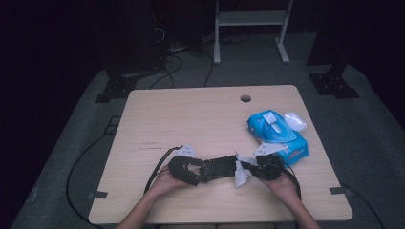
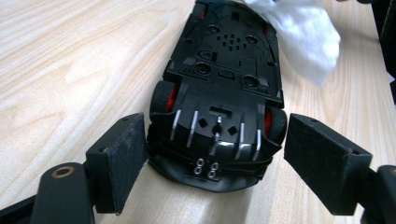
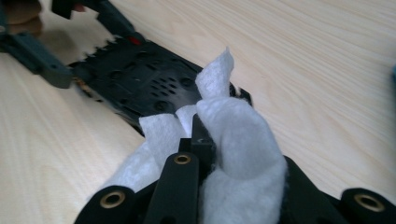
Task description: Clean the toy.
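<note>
Black toy car (image 2: 219, 98) upside down on the wooden counter (image 1: 191, 119), near its front edge, between the two hands. Left gripper (image 2: 212, 163) astride the car's end, jaws spread to either side (one pad touching or nearly so, the other standing clear). Right gripper (image 3: 201, 140) clamped tight on a white wipe (image 3: 238, 140), bunched over the car's far end. Blue wipes pack (image 1: 277, 136) just beyond the right hand.
</note>
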The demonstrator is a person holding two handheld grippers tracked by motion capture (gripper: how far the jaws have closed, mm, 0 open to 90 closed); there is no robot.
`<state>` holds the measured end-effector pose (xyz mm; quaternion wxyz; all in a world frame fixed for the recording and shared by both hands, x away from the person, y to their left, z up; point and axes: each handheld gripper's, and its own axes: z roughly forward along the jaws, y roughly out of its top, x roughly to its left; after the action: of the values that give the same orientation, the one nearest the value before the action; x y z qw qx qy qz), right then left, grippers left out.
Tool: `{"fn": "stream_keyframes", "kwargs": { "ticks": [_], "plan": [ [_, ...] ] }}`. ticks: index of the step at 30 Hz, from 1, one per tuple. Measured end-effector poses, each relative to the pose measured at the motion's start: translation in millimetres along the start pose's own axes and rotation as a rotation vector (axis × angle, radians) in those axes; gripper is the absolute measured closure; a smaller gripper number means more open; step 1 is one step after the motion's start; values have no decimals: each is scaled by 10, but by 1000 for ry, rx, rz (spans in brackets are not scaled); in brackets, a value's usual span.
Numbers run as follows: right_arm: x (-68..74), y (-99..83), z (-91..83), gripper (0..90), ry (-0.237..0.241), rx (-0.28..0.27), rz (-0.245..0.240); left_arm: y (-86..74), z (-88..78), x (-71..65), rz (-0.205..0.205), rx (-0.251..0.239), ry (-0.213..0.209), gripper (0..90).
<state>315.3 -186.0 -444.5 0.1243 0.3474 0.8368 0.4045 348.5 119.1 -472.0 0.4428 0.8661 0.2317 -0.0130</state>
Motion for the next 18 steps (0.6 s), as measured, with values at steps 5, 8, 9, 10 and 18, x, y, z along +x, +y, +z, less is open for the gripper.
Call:
{"fn": "stream_keyframes", "kwargs": {
  "ticks": [5, 8, 9, 10, 18],
  "plan": [
    [41, -5, 53, 812, 31, 18, -1, 1, -1, -7, 8, 1, 2, 230],
    [-13, -42, 78, 812, 27, 30, 25, 10, -19, -5, 5, -18, -2, 234],
    [-24, -44, 79, 811, 23, 33, 29, 10, -20, 1, 0, -21, -7, 234],
    [-24, -41, 81, 811, 20, 33, 26, 10, -20, 1, 0, -21, -7, 234],
    [52, 7, 111, 812, 50, 23, -1, 13, -3, 26, -26, -25, 6, 270]
  ]
}}
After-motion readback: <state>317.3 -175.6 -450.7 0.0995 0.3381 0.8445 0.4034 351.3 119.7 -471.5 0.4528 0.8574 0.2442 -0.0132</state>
